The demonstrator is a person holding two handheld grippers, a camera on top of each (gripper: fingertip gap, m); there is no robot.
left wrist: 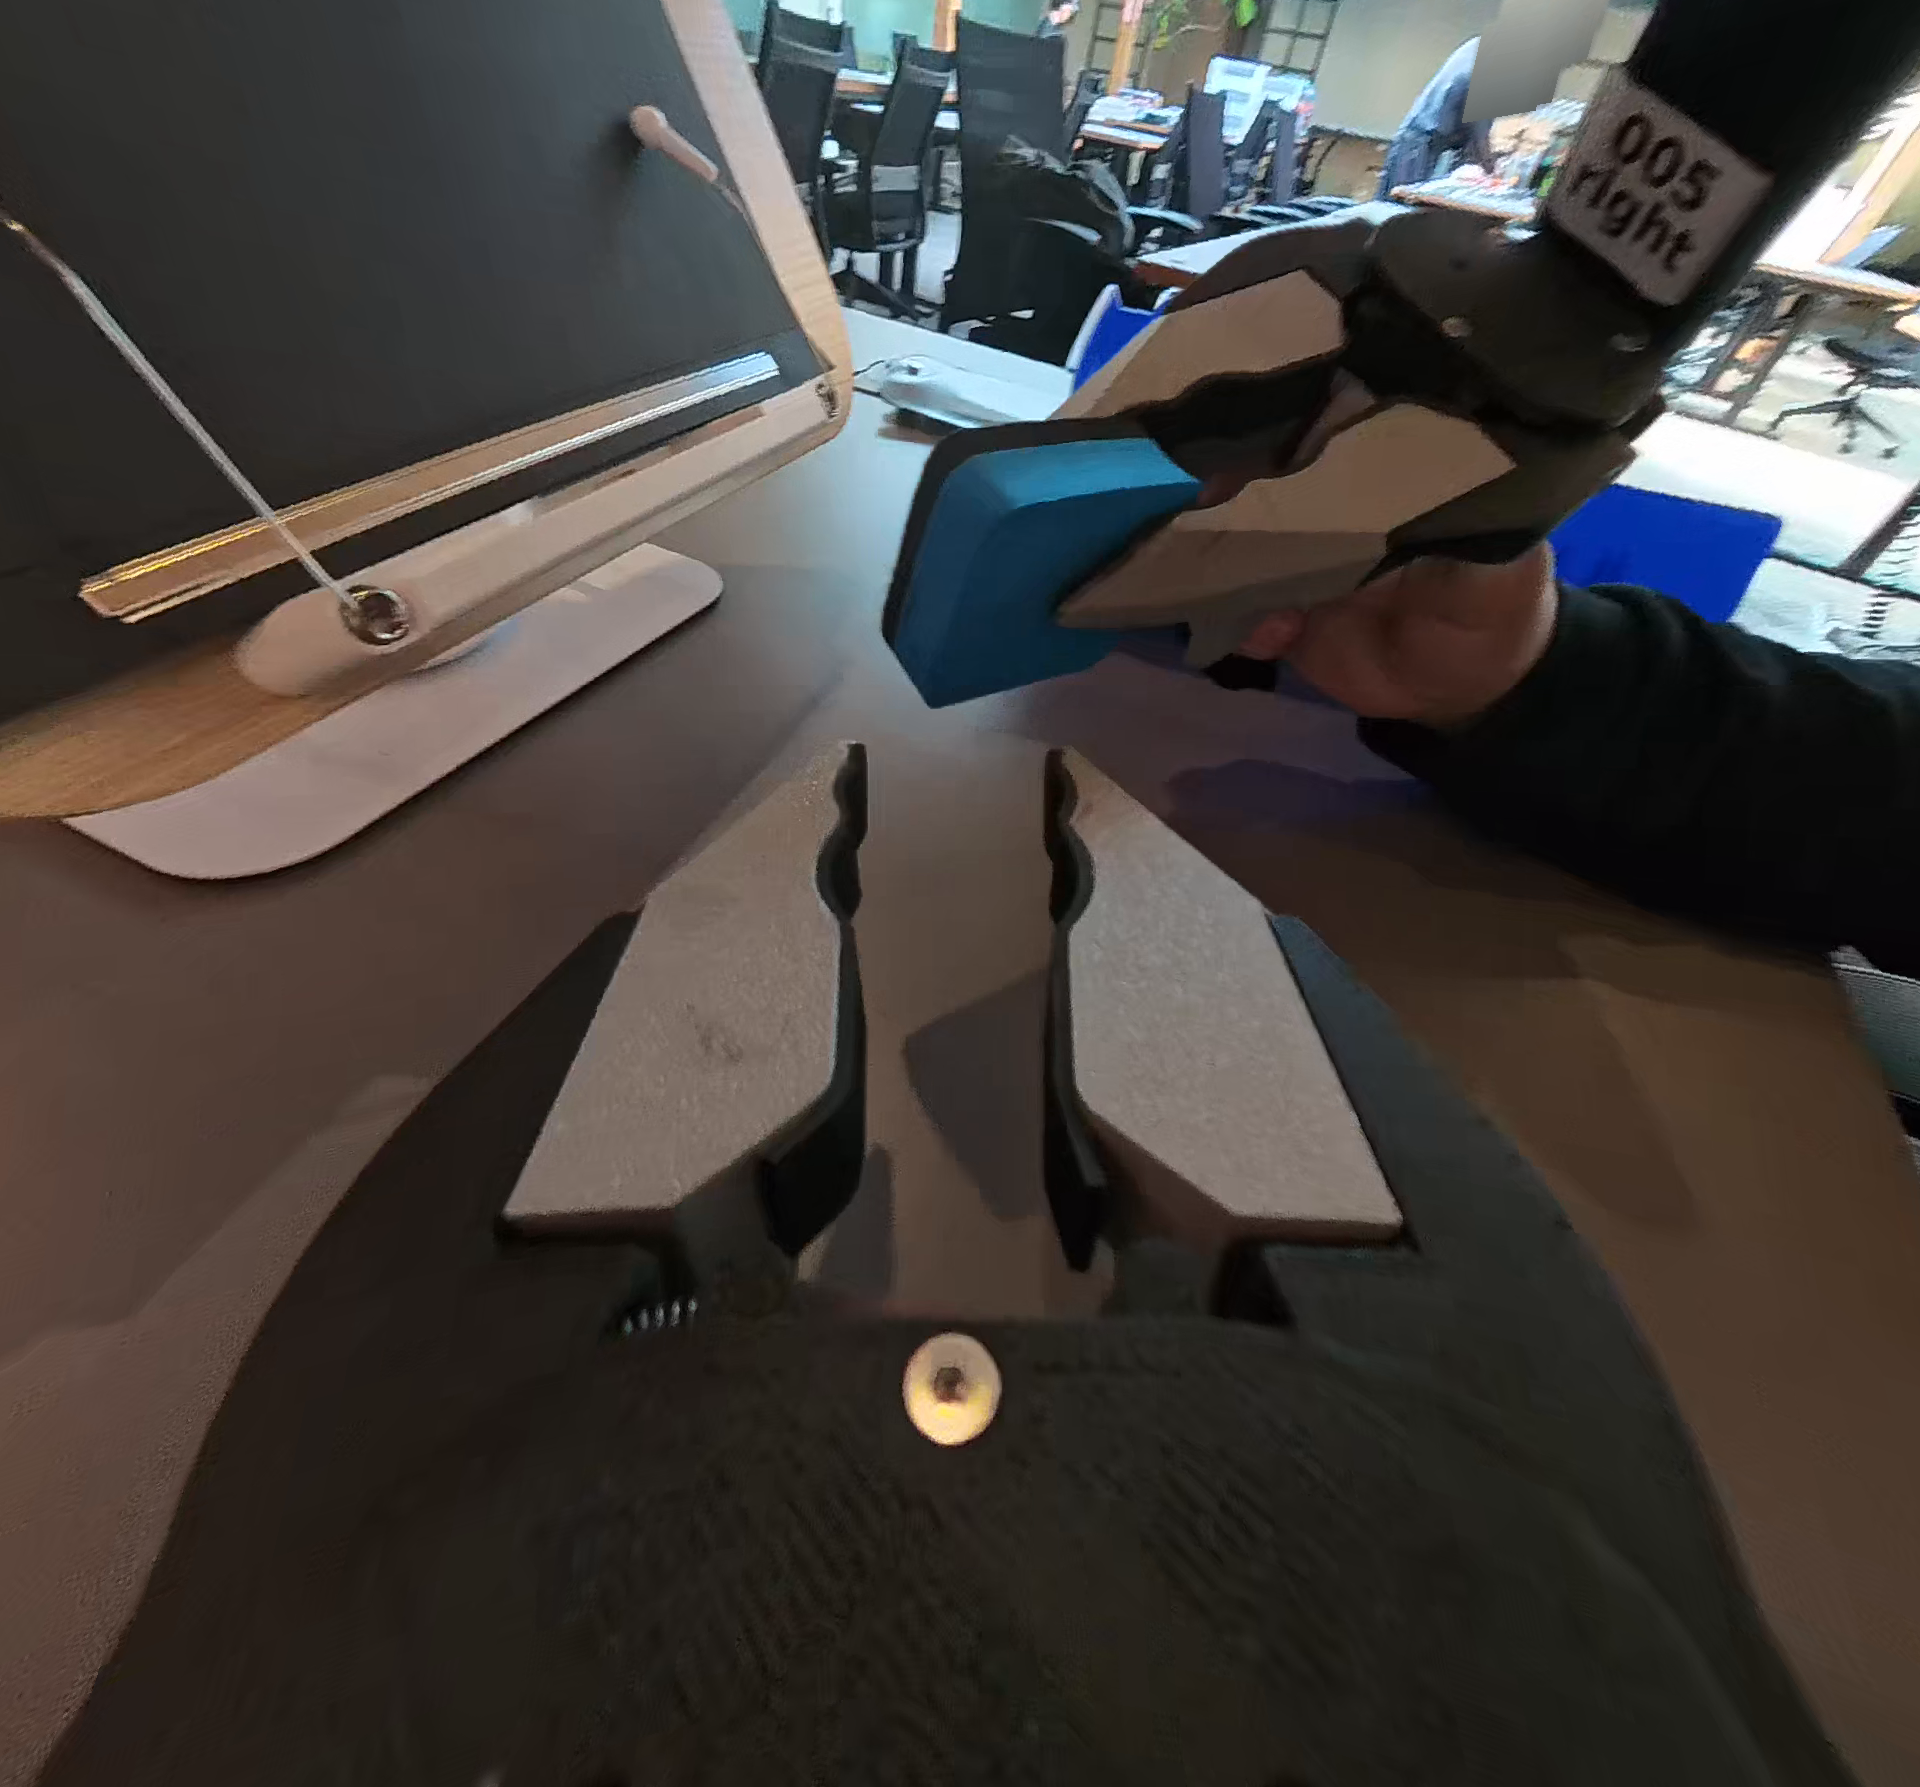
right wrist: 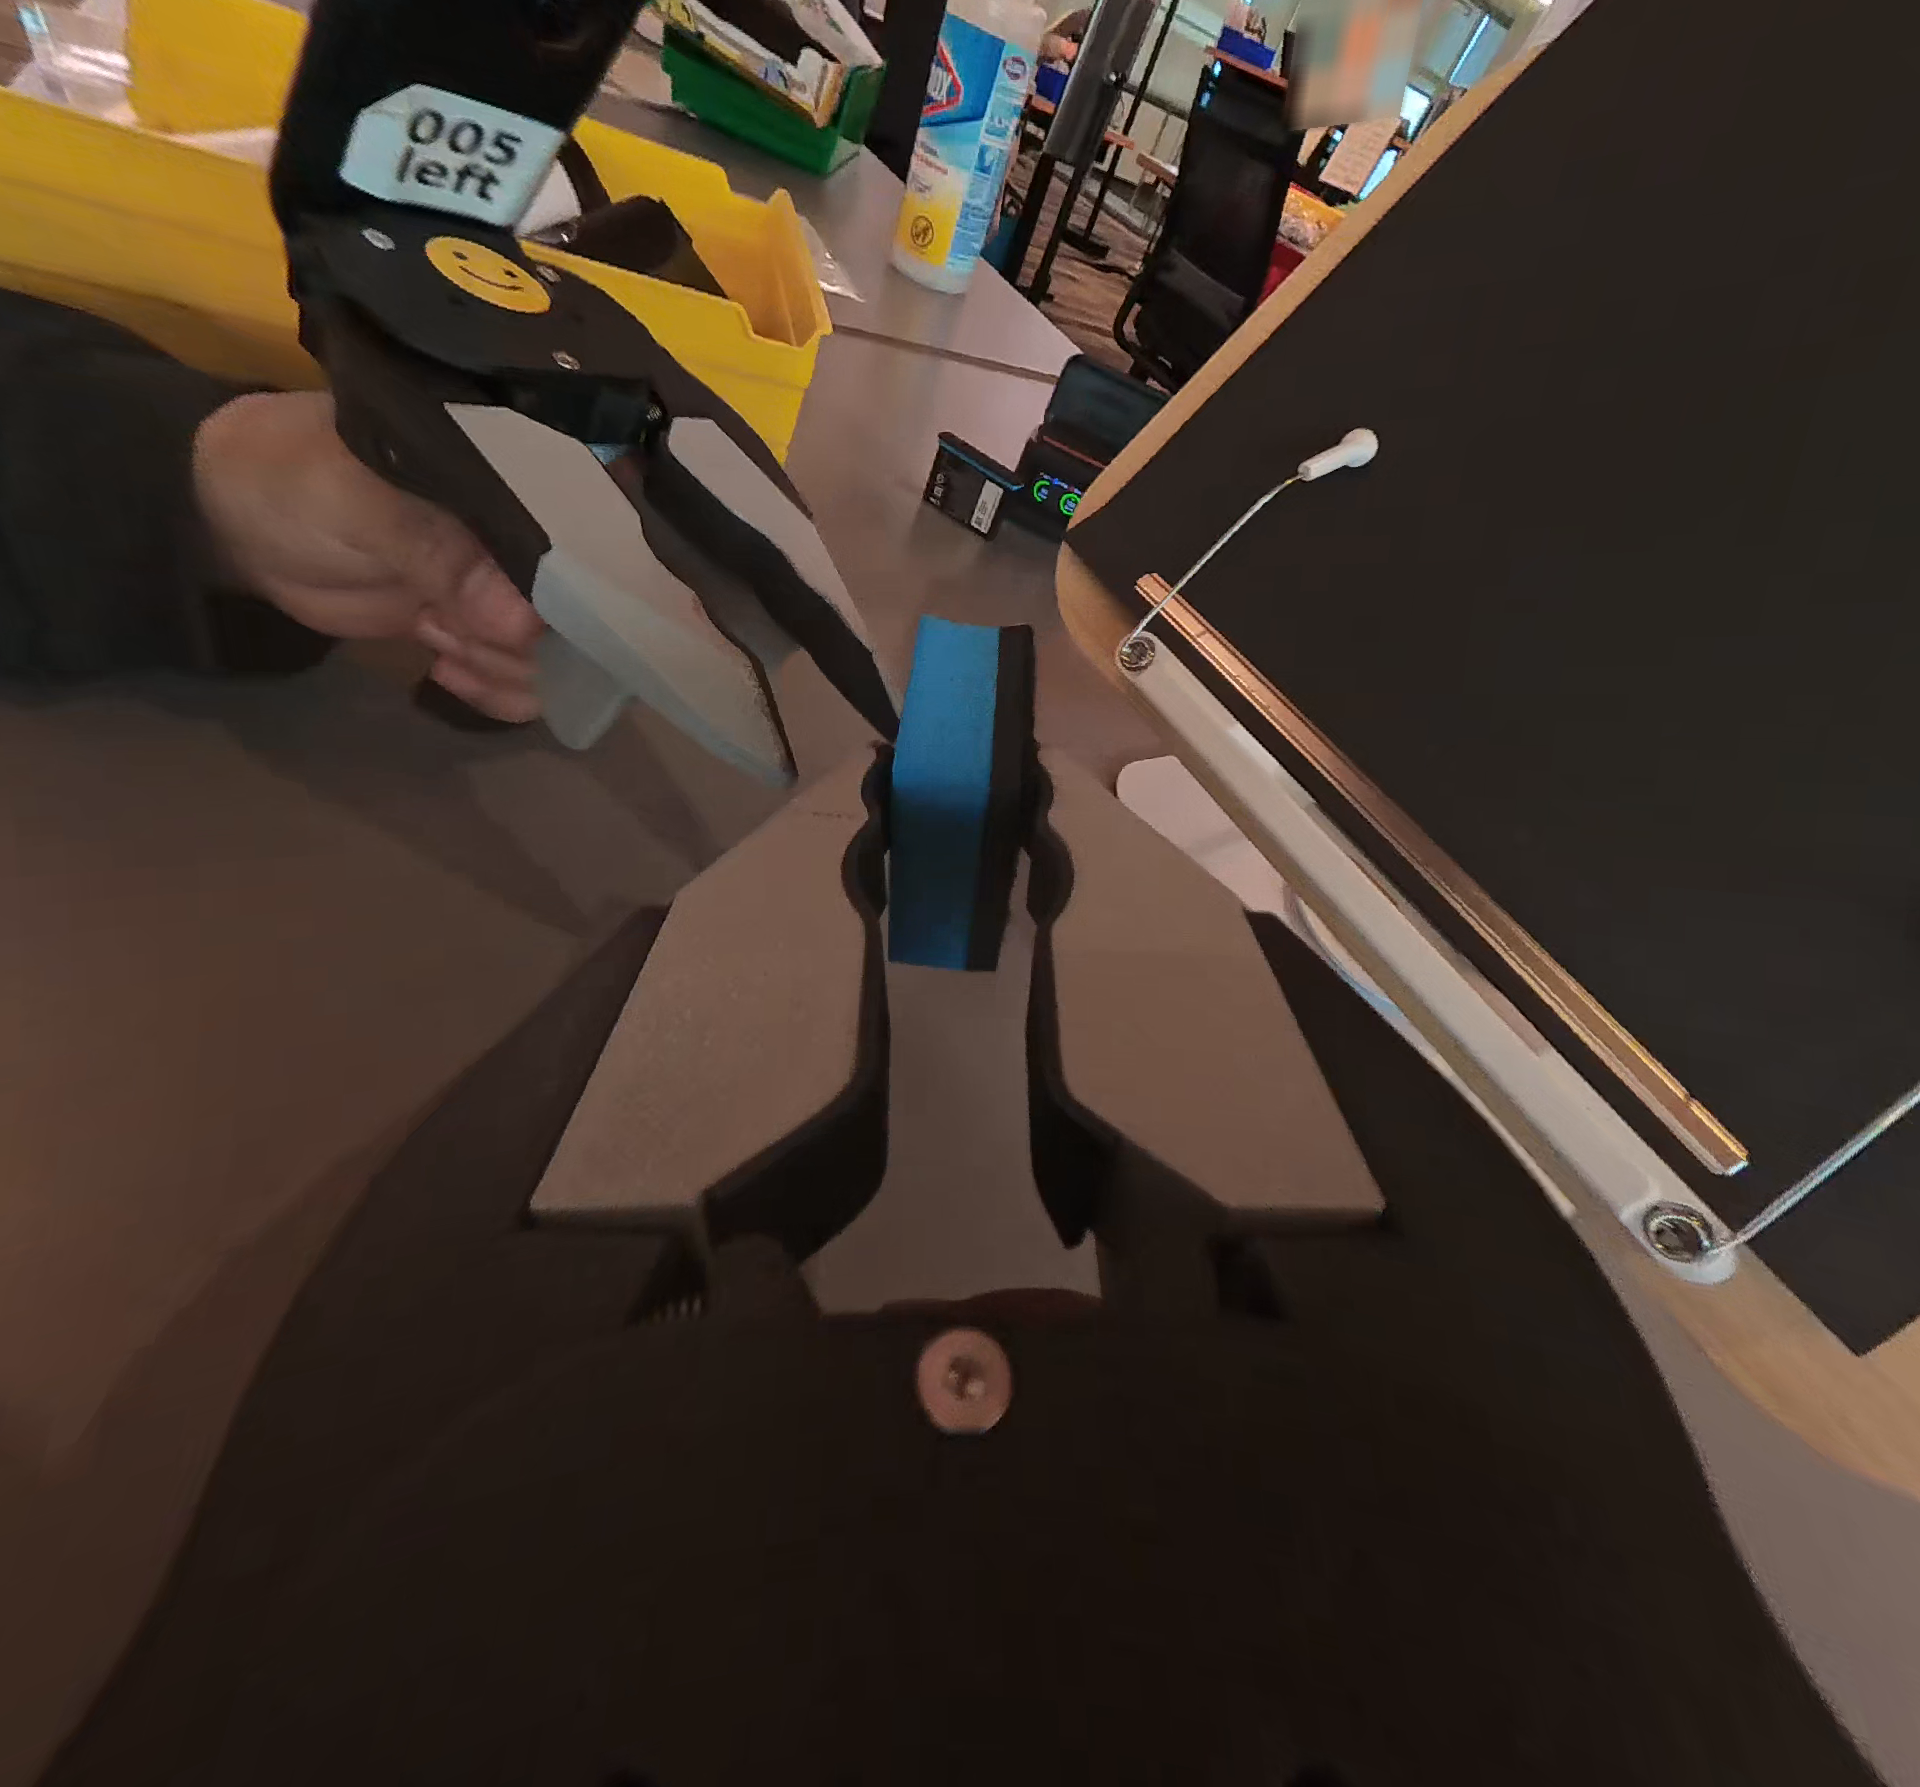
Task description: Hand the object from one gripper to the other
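Left wrist view: two grippers, one object, one board on a stand, one person's hand (left wrist: pixel 1392 636) on the far gripper.
Right wrist view: same two grippers, one hand (right wrist: pixel 343 542) on the left one, plus table clutter.
Object: blue foam block with a black layer on one face (right wrist: pixel 951 802); also seen from the other side (left wrist: pixel 1023 563).
Where: off the table, pinched between the fingers of the right gripper (right wrist: pixel 956 792), over the brown table (left wrist: pixel 312 1062).
Right gripper state: closed down onto the block, fingers pressing its blue face and its black face; seen at upper right (left wrist: pixel 1132 532).
Left gripper state: jaws parted with a clear gap, nothing in them (left wrist: pixel 954 781); from the right wrist its tips (right wrist: pixel 831 729) sit just beside the block's blue face, contact not certain.
Long axis: runs along the right gripper's fingers, free end sticking out past the tips, pointing away from the right camera.
Faces: blue toward the left gripper, black toward the board.
Board: dark panel with pale wood edge on a white stand (right wrist: pixel 1558 594), close on the black-face side; thin wire with a white tip (right wrist: pixel 1340 454) across it.
Behind: yellow bins (right wrist: pixel 727 324), green tray (right wrist: pixel 769 106), wipes canister (right wrist: pixel 961 127), small dark device with green lights (right wrist: pixel 1049 490).
In the way: nothing between the left tips and the block.
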